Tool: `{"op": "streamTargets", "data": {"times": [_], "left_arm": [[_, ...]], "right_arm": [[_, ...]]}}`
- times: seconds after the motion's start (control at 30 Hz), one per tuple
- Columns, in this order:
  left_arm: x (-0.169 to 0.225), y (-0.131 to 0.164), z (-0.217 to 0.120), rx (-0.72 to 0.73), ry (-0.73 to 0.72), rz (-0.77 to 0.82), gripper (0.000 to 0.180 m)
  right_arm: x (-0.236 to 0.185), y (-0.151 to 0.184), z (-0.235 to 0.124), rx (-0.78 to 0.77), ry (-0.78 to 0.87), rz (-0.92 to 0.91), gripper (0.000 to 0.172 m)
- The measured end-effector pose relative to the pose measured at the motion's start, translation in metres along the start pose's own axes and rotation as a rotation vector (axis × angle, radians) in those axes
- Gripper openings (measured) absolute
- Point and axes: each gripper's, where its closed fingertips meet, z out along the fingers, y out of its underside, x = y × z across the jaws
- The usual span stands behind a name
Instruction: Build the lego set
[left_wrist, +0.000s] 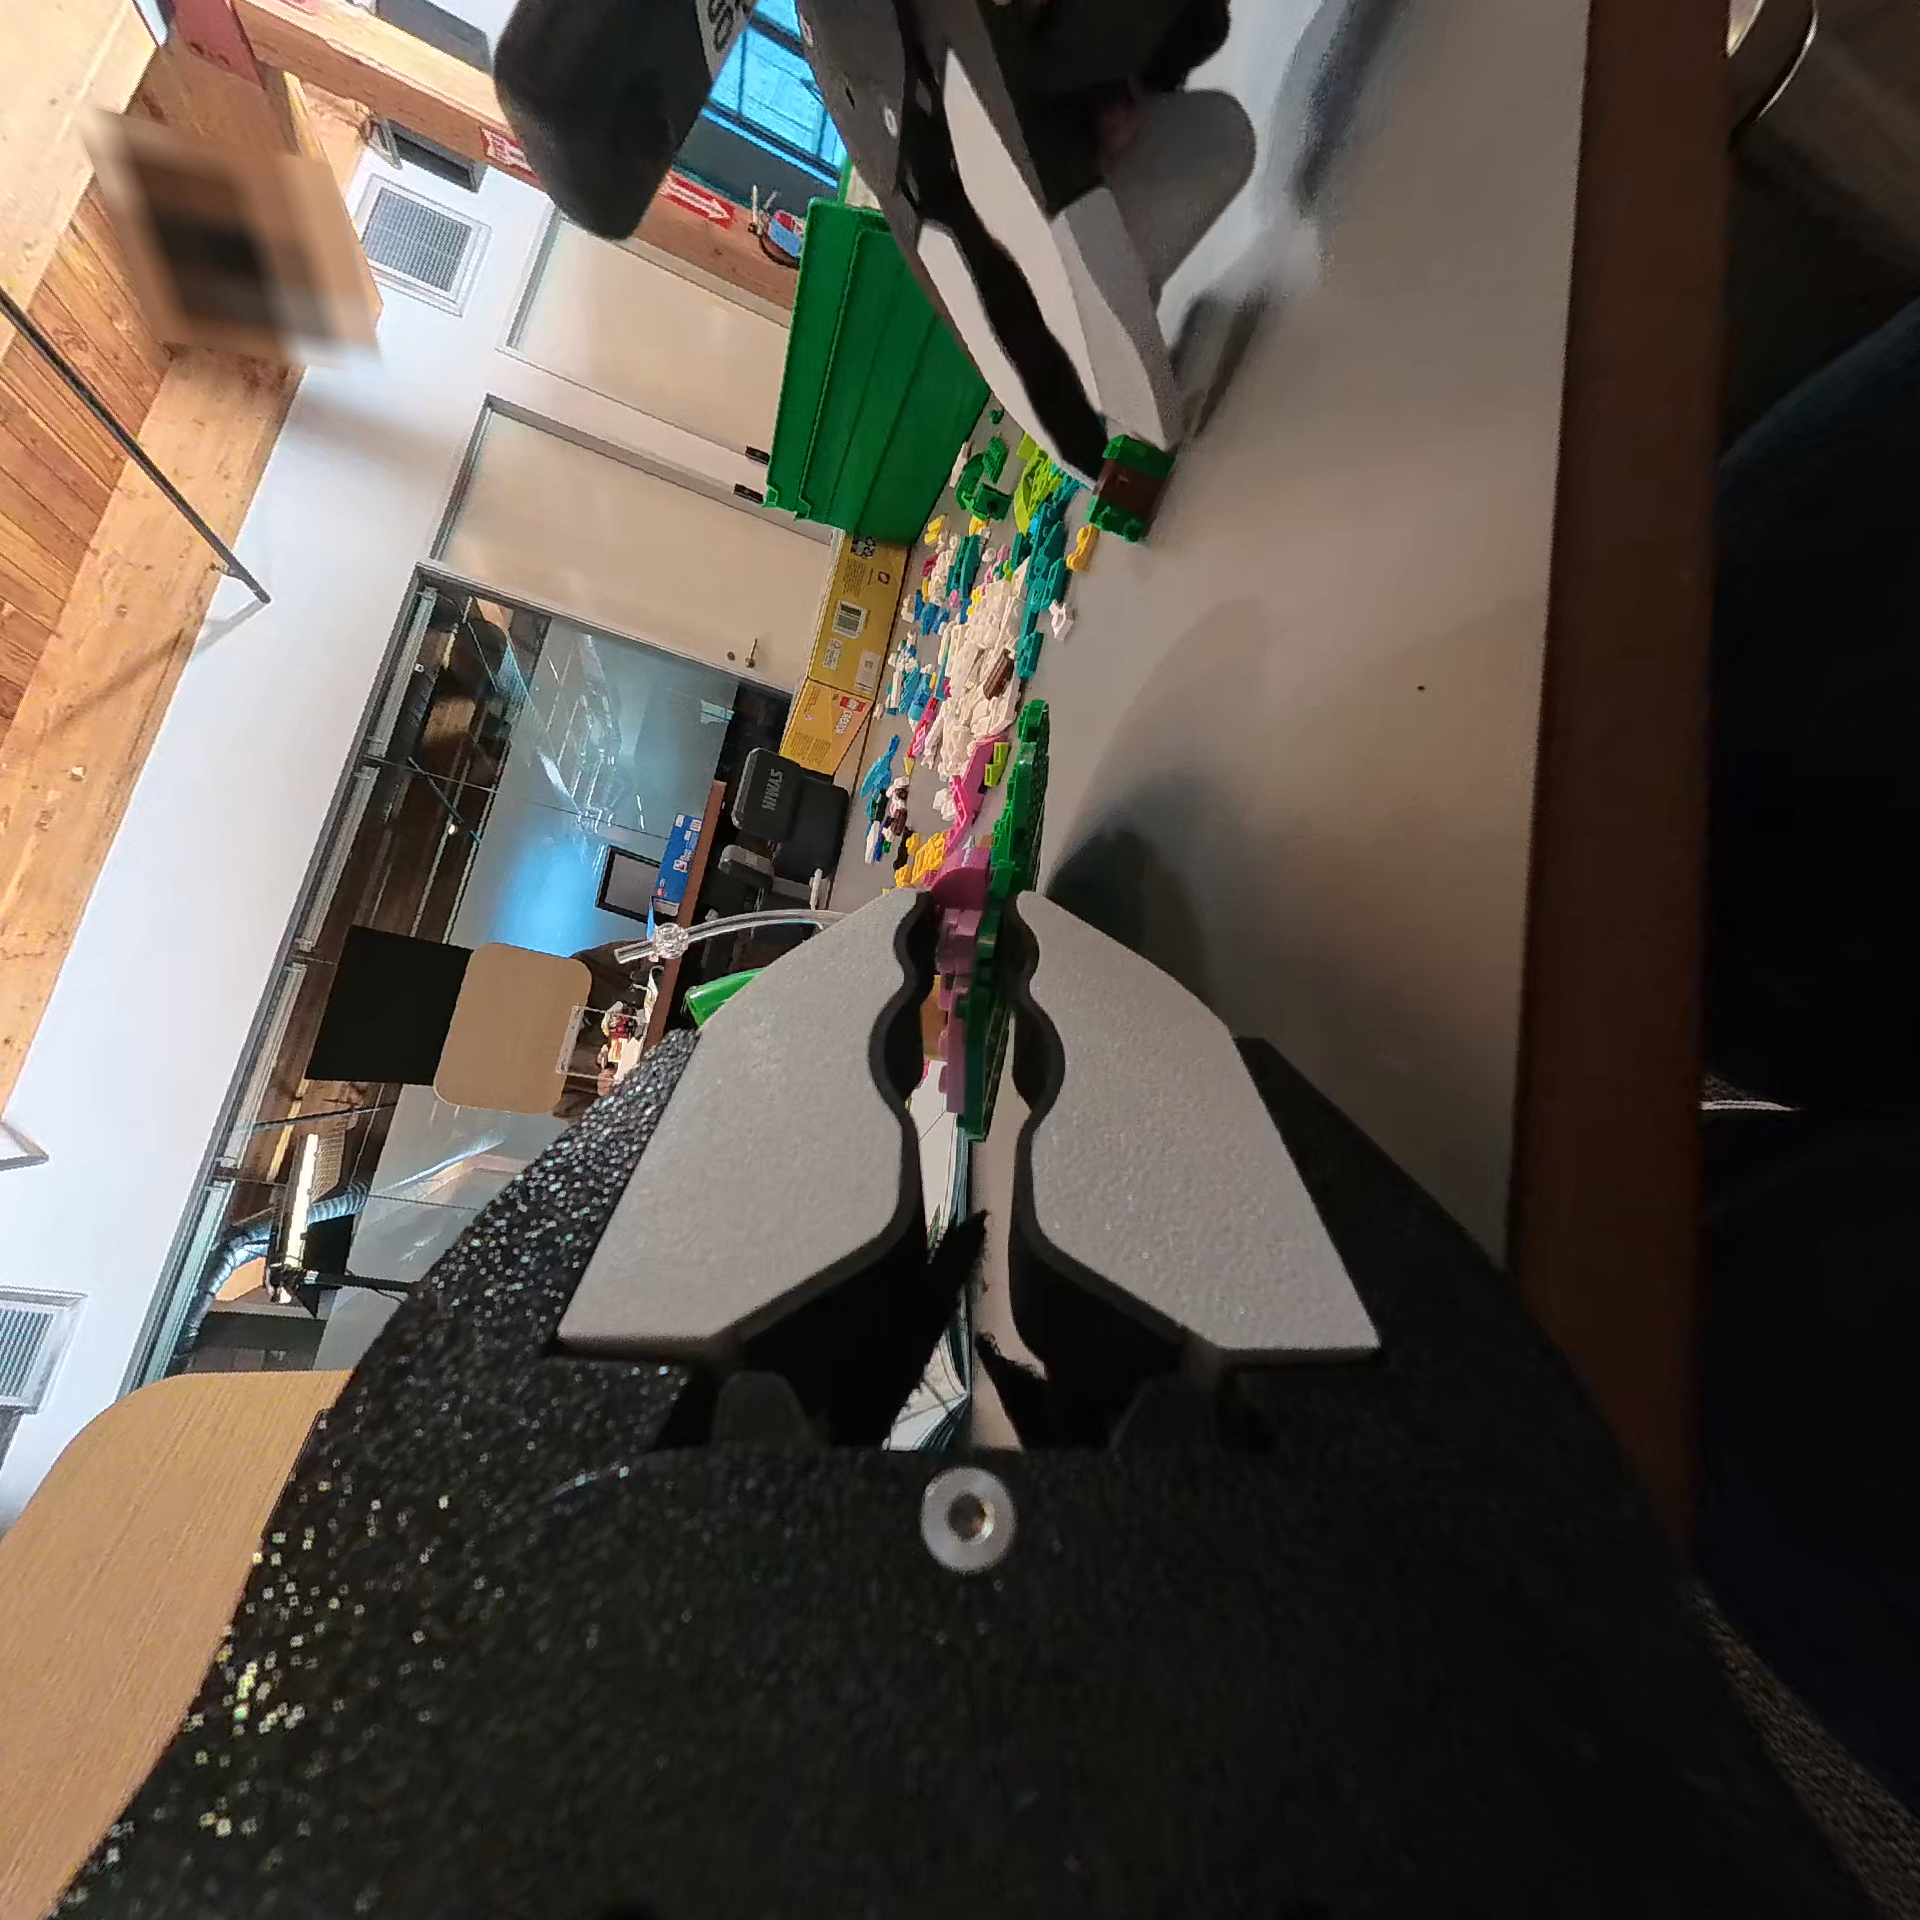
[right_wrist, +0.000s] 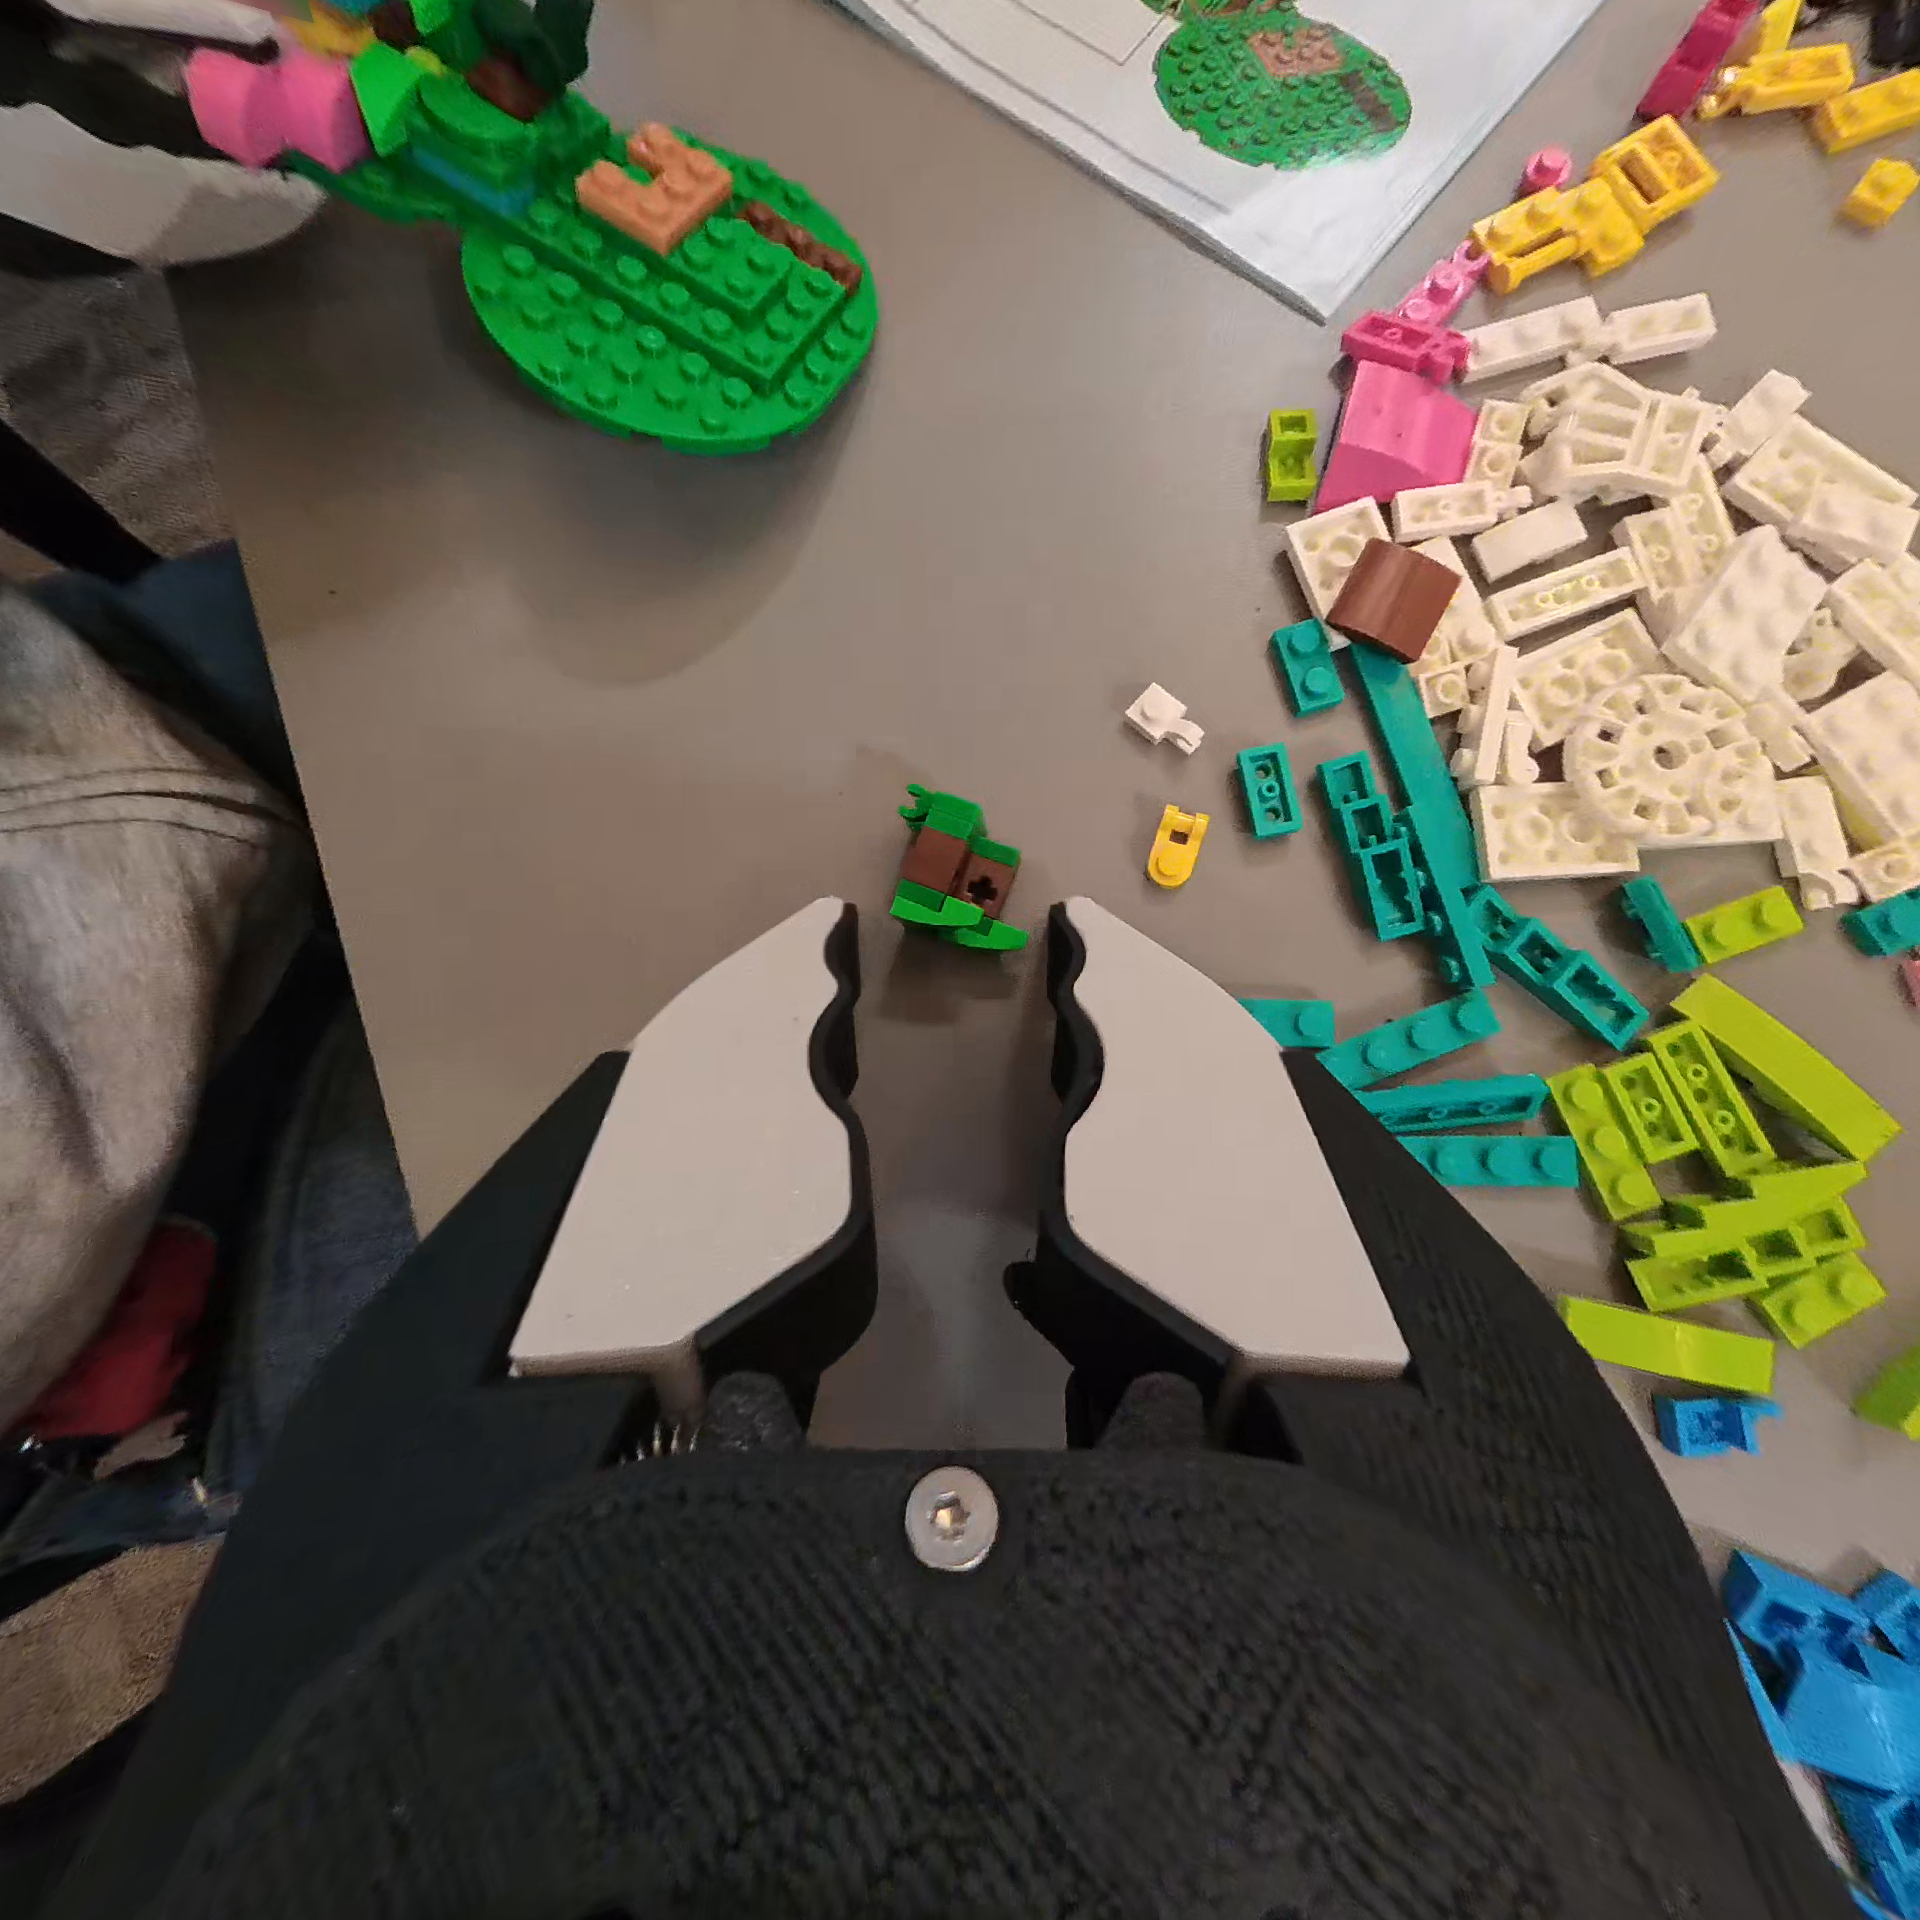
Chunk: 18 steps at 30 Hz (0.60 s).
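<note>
A: Black tong bodies fill the near edge of both views. Largest thing first?

B: Grey desk (right_wrist: 644, 582). Then the round green brick build (right_wrist: 675, 312), tan and brown bricks on top, pink blocks at its far end. Left tongs (left_wrist: 971, 925) are clenched on that end, pads against the pink piece and the green plate edge; the build looks tilted off the desk.

A: Right tongs?

B: Right tongs (right_wrist: 953, 920) released, nothing between the pads, hovering over the desk. Small green-and-brown brick cluster (right_wrist: 956, 878) lies on the desk just ahead of the fingertips, apart from both.

A: Other bits?

B: Open instruction booklet (right_wrist: 1195, 156) at the top, then loose piles: white bricks (right_wrist: 1683, 623), teal bricks (right_wrist: 1434, 883), lime bricks (right_wrist: 1714, 1174), and a single yellow clip piece (right_wrist: 1177, 844) near the cluster.

A: Handling?

B: My guess: the cluster is light, rigid, smooth plastic, and may pop apart if squeezed hard. Take it across the brown block's flat sides, not the thin green leaves.

A: Writing?

B: Yellow cardboard box (left_wrist: 847, 665) bears print and a barcode; not transcribing.
</note>
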Motion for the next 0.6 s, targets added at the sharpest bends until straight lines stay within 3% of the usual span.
{"op": "streamTargets", "data": {"times": [0.13, 0.3, 0.6], "left_arm": [[0.000, 0.000, 0.000, 0.002, 0.001, -0.001, 0.012], [0.000, 0.000, 0.000, -0.001, 0.002, -0.005, 0.012], [-0.008, -0.004, 0.002, -0.049, -0.063, 0.023, 0.011]], "right_arm": [[0.000, -0.004, 0.003, 0.026, 0.001, 0.011, 0.020], [-0.006, -0.021, 0.000, 0.054, 0.092, -0.065, 0.017], [-0.043, -0.097, 0.006, 0.053, 0.461, -0.463, 0.017]]}}
